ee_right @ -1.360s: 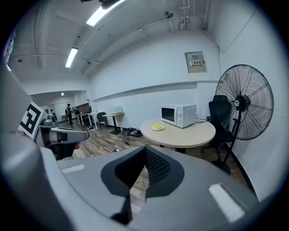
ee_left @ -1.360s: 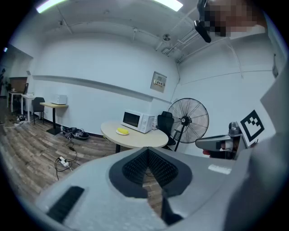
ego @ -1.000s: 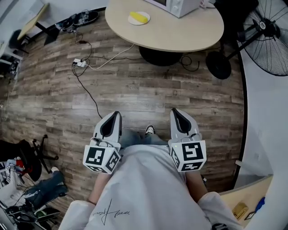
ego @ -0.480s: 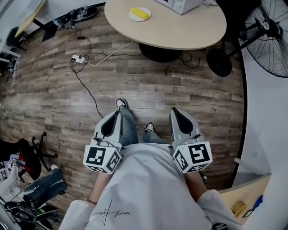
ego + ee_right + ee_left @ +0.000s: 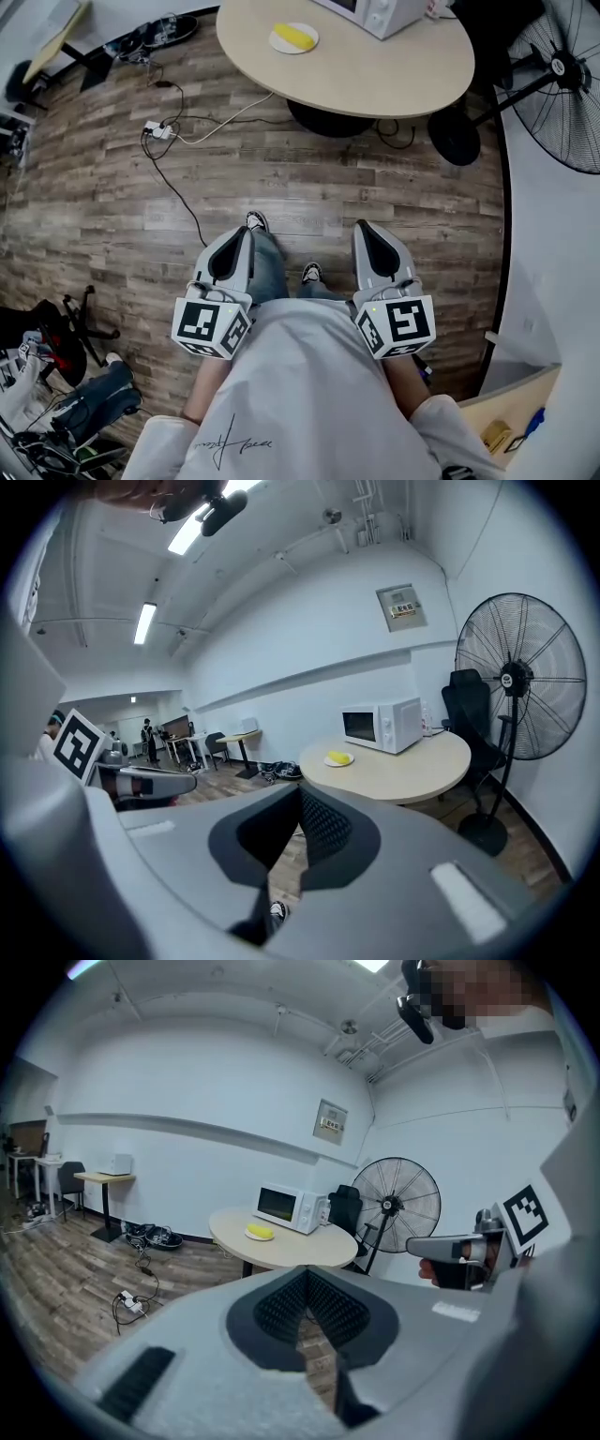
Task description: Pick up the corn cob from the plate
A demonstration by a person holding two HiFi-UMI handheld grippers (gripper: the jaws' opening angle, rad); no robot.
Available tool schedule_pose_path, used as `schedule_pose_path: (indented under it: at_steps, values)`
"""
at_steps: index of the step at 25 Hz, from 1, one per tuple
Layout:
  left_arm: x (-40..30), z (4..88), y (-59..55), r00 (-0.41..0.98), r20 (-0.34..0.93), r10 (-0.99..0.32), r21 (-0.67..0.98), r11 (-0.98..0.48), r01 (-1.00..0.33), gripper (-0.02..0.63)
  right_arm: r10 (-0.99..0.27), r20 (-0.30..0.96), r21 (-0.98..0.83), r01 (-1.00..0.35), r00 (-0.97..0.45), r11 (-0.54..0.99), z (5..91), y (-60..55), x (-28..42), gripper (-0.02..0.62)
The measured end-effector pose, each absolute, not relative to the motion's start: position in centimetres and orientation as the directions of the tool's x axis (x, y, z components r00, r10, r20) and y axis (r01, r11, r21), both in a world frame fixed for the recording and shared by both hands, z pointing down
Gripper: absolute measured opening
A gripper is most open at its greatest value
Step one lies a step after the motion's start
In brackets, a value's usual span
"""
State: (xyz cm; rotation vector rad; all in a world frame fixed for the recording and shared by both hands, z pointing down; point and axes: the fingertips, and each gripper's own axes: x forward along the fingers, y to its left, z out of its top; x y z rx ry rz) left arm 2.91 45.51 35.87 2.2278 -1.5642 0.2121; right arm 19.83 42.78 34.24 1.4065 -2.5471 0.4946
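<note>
The job has hardly begun. The corn cob lies on a small white plate near the far left edge of the round worktop. It is well apart from both tools, with a wide stretch of floor in between.

The left gripper and the right gripper are held low, close to the person's body, and both point toward the worktop. The jaws of the left one are pressed together with nothing between them. The jaws of the right one are pressed together too, and they are empty as well.

I think the step in hand is getting over to the worktop. The next move calls for walking closer, so that the plate is within reach. Then one gripper must spread its jaws, come down over the cob and pinch it across its middle. The cob is round, so it may roll or slip on the smooth plate.

The worktop is pale wood and mostly bare. A white microwave stands on it, near the plate. The floor is brown wooden planks. A power strip with long cables lies on it to the left of the worktop. A big black fan stands to the right, by a white wall. One shoe of the person shows between the grippers.
</note>
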Motion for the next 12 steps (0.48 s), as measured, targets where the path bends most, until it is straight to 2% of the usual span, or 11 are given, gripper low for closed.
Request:
schedule_pose_path:
  at_steps: [12]
  values:
    - [-2.2,35.1,38.3,0.381,0.364,-0.85,0.253,-0.303,-0.919,-0.009,-0.746,0.371,-0.245,-0.833,-0.553,0.496,34.5,35.7,13.7,0.011]
